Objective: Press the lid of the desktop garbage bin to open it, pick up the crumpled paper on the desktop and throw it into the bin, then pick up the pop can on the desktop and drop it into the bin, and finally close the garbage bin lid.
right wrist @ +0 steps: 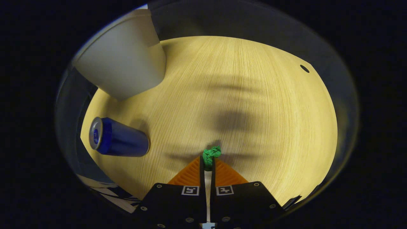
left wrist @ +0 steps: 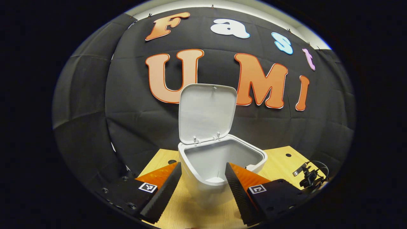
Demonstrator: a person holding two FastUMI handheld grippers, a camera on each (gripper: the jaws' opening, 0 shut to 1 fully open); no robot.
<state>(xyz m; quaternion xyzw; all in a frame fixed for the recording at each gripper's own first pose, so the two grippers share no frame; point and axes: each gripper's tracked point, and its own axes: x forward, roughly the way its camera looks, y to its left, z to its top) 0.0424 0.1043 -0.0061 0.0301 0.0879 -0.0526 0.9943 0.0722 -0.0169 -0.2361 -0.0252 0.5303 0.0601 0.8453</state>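
One white plastic bin (left wrist: 219,162) with one hinged lid (left wrist: 206,113), one blue metal can (right wrist: 119,138), one crumpled green paper ball (right wrist: 210,156), one pale wooden table (right wrist: 254,95), two tools.

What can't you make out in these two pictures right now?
- Bin floor: left gripper view, hidden by its front wall.
- Bin top and lid: right gripper view, cut off by the edge; the outer wall is in sight.
- Crumpled paper: lower part hidden between the right gripper fingers.
- Pop can label: too small.
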